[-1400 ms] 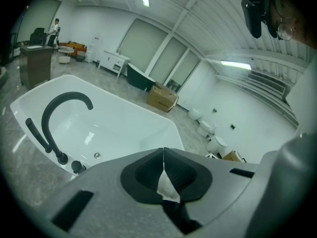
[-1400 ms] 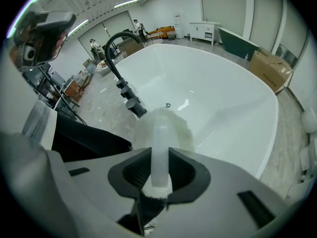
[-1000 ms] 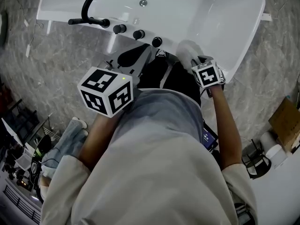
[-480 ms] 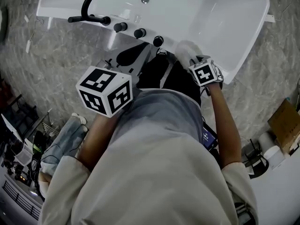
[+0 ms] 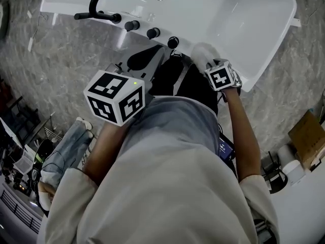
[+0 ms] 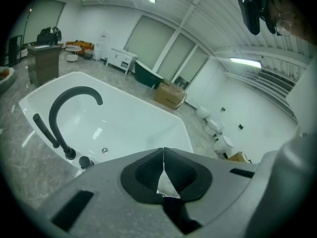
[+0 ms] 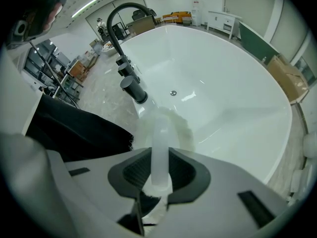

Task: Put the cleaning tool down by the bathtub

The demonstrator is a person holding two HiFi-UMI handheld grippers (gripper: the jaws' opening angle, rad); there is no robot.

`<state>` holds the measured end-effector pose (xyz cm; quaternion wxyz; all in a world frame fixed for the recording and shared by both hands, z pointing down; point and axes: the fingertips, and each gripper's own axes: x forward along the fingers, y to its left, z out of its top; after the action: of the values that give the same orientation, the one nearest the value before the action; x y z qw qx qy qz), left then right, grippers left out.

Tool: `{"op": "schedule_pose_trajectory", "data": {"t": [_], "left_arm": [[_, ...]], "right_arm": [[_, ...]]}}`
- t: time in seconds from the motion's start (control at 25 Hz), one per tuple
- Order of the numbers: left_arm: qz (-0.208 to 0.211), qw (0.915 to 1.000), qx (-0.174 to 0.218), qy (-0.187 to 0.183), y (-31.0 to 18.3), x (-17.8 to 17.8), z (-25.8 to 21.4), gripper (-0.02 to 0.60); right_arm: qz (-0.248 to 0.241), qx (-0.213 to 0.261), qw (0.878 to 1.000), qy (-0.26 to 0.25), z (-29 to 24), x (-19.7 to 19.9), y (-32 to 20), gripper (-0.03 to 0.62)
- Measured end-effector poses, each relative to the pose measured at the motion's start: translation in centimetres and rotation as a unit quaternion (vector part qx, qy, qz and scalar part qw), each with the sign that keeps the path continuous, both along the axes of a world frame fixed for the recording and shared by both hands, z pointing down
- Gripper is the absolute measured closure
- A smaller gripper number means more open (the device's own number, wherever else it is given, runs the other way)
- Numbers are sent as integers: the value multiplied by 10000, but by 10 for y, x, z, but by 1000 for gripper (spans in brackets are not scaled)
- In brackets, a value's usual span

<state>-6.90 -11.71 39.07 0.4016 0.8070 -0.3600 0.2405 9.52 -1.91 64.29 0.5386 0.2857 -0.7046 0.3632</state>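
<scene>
White cleaning tool [image 7: 166, 125], pinched by right gripper [image 7: 159, 157] (left gripper [image 6: 163, 153] pressed together, empty), may drop into the bathtub [image 7: 233, 98] if released.

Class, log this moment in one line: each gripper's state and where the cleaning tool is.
left gripper: shut, empty | right gripper: shut on cleaning tool | tool head: at bathtub rim

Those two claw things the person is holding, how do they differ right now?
The left gripper is shut with nothing between its jaws; the right gripper clamps the white cleaning tool by its handle. The left gripper sits by the black taps of the bathtub; the right gripper reaches to its rim. Both are grey with dark pads.
</scene>
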Motion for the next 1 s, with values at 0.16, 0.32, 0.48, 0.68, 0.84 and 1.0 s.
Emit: {"op": "schedule_pose_trajectory", "data": {"t": [0.16,0.32,0.48,0.68,0.84,1.0], "left_arm": [[-15,10000,-31,-11,4,-1,2,572],[-42,10000,-38,-20,9,-1,3,572],[-87,9998,-96,132,10,-1,1,572],[-82,9996,-108,234,13,0,0,572],[-39,9996,-116,260,16,1,0,572],[8,9996,-96,266,16,1,-1,572]], "right_arm": [[89,29,10000,-11,4,-1,0,514],[118,-23,9999,9,5,-1,2,514],[221,-119,9997,-1,6,-3,5,514],[385,-56,9992,-23,3,-3,6,496],[593,-41,9982,-37,4,1,9,485],[720,-125,9973,-37,3,4,13,479]]}}
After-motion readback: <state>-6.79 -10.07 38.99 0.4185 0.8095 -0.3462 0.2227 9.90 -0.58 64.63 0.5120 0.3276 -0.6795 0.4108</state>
